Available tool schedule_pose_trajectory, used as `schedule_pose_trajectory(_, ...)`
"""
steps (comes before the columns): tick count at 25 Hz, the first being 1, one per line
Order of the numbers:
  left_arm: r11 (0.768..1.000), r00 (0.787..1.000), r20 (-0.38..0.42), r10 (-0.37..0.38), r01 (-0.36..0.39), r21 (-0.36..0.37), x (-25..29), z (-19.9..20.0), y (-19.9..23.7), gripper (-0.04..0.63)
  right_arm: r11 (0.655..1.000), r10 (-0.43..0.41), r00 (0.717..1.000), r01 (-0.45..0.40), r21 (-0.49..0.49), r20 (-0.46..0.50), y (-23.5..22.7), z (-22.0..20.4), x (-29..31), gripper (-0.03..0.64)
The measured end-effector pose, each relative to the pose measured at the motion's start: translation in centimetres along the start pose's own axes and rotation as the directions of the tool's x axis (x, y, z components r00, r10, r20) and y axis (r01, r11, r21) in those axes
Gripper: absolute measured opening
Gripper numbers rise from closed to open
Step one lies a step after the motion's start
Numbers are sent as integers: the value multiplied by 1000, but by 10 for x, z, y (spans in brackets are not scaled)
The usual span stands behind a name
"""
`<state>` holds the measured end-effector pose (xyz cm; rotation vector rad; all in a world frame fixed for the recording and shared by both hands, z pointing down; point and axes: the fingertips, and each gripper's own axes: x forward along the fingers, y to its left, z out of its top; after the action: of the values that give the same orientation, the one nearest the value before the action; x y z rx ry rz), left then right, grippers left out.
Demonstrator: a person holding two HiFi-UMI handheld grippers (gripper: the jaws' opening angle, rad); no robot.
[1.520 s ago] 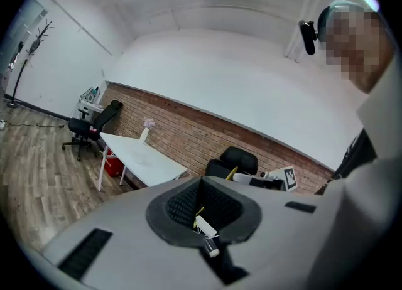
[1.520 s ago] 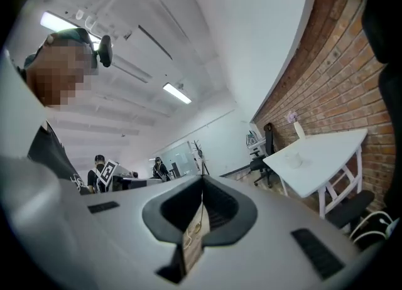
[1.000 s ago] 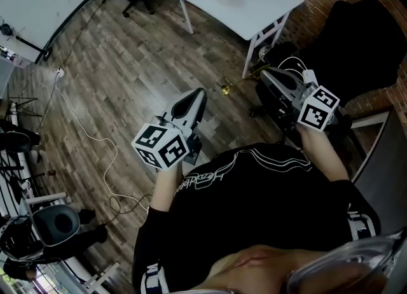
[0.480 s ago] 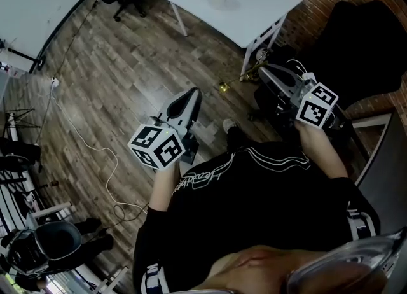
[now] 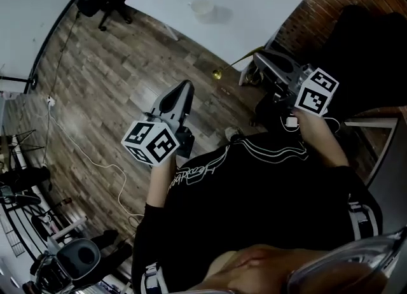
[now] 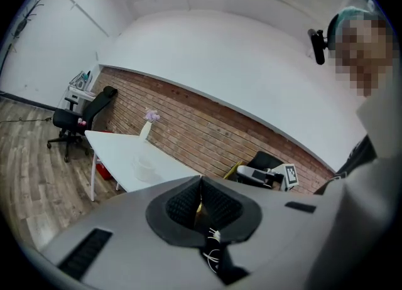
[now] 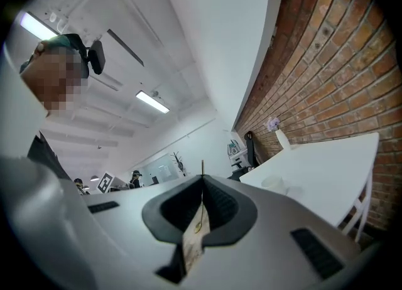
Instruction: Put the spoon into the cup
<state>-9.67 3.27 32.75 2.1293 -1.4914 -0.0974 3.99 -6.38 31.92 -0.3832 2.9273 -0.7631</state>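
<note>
Task status: not complete; the transfer has yet to be made.

1. The right tool [image 5: 259, 57] is closed on the handle of the spoon [image 5: 236, 63]. The bowl end projects free beyond the jaws.
2. The cup [image 5: 202, 7] stands upright on the white bench [image 5: 267, 0]. The spoon is well apart from the cup, off the bench edge nearest the person and over the wood floor [image 5: 114, 95].
3. The left tool [image 5: 184, 86] has its jaws together and carries nothing we can identify. It is farther from the cup than the right tool.

Remaining, in our judgement: carry the spoon over the cup, lower it in, release.

The spoon is slim and gold-coloured, with a thin handle and a small oval bowl.
</note>
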Motion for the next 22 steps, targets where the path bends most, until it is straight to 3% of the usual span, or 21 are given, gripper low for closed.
schedule_pose_trajectory(9, 1000, 1000, -24, -12, 11, -16, 68, 42, 61, 5, 999, -38, 999, 38, -12, 29, -74, 45, 63, -2)
schedule_pose_trajectory(15, 998, 997, -56, -53, 52, -23, 103, 62, 117, 5, 995, -100, 994, 100, 7, 44, -113, 45, 110, -2)
schedule_pose_trajectory(22, 990, 981, -135, -141, 139, -27, 157, 97, 176, 5, 968, -249, 966, 246, 45, 65, -170, 51, 156, -2)
